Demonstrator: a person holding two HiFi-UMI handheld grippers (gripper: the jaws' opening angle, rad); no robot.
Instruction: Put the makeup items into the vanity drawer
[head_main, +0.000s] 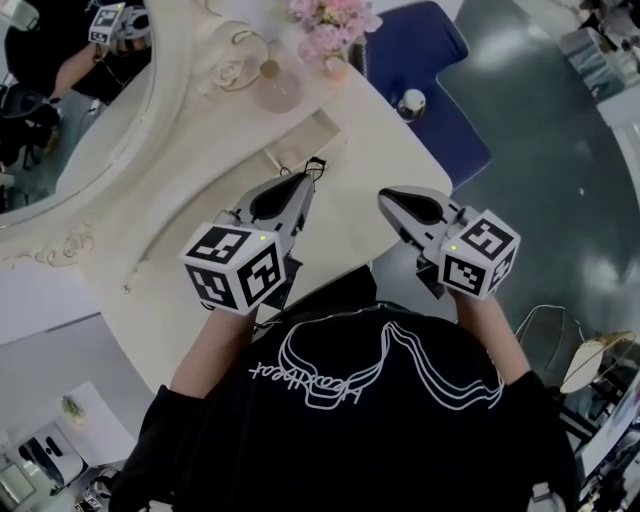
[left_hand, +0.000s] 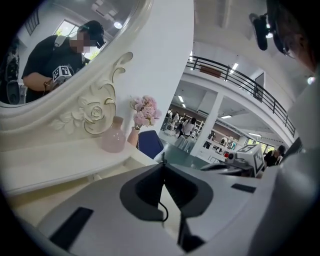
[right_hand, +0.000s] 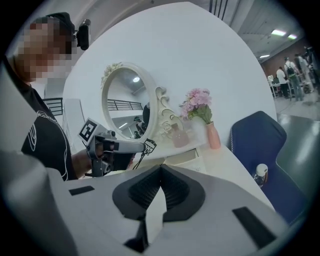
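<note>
Mirror (head_main: 60, 110): oval, in a carved white frame, at far left of the head view; it reflects the person and a marker cube.
Counter (head_main: 150, 260): white vanity top that curves away to the right, under both tools.
Left tool (head_main: 303, 183): held low over the counter, tip toward the back; jaws pressed together, pinching a thin black wire item.
Eyelash curler (head_main: 316, 166): the pinched item, or so its shape suggests. Its wire head sticks out past the left tool's tip, which shows most clearly in the right gripper view (right_hand: 148, 145). A strand of the wire runs between the pads in the left gripper view (left_hand: 164, 209). It sits above the counter, just short of the drawer, not inside it.
Drawer (head_main: 310, 128): open, pale inside, set in the counter just beyond the curler; I cannot make out any contents.
Pink vase (head_main: 277, 88): round, upright, behind the drawer against the mirror frame.
Flowers (head_main: 330, 25): pink bunch in a small vase, just right of the pink vase.
Right tool (head_main: 392, 203): level with the left one and apart from it; jaws closed with nothing between them (right_hand: 161, 171).
Bottle (head_main: 411, 103): small, silver-capped, upright near the counter's right edge.
Chair (head_main: 430, 60): blue, beyond that edge.
</note>
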